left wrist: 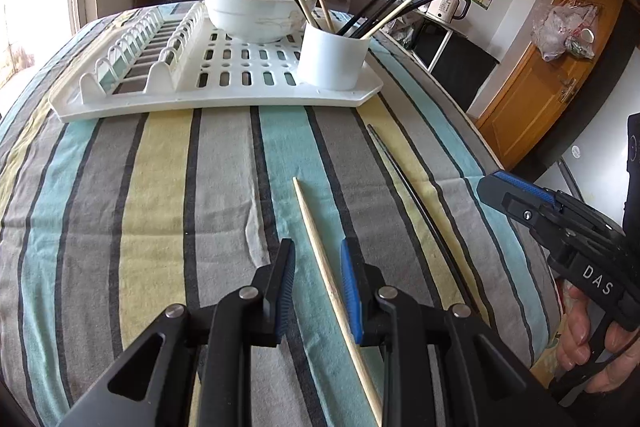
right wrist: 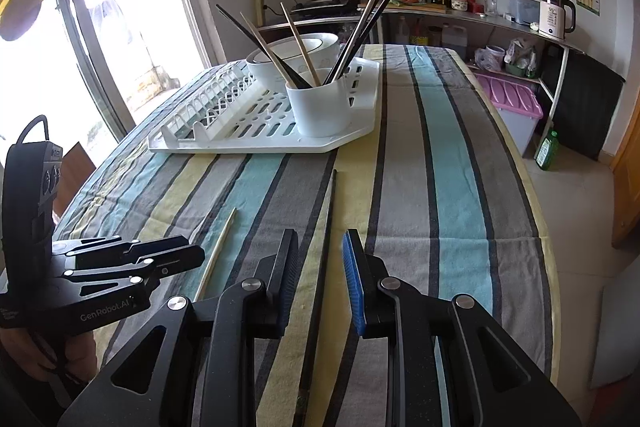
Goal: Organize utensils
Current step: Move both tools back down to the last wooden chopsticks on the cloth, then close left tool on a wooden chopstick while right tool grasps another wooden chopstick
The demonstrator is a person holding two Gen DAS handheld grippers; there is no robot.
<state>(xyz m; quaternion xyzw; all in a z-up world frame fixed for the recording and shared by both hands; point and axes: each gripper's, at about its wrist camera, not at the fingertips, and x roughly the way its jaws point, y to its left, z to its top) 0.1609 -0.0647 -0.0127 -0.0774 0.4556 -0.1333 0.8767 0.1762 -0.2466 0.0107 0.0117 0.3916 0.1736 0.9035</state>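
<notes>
Left tool [left wrist: 318, 259] stands with its jaws apart, straddling a wooden chopstick [left wrist: 320, 259] that lies flat on the striped tablecloth [left wrist: 160, 207] at lower centre of the left wrist view; the pads do not press it. Right tool [right wrist: 320, 251] likewise has its jaws apart, with a black chopstick [right wrist: 326, 247] lying on the cloth between them, untouched. The two chopsticks lie near each other, roughly parallel, not touching. At upper centre of both views a white drying rack [left wrist: 224, 99] sits on the tabletop. On it stand a white cup [left wrist: 334, 57] holding black and wooden chopsticks upright, and, just behind it, a white bowl [left wrist: 256, 11].
</notes>
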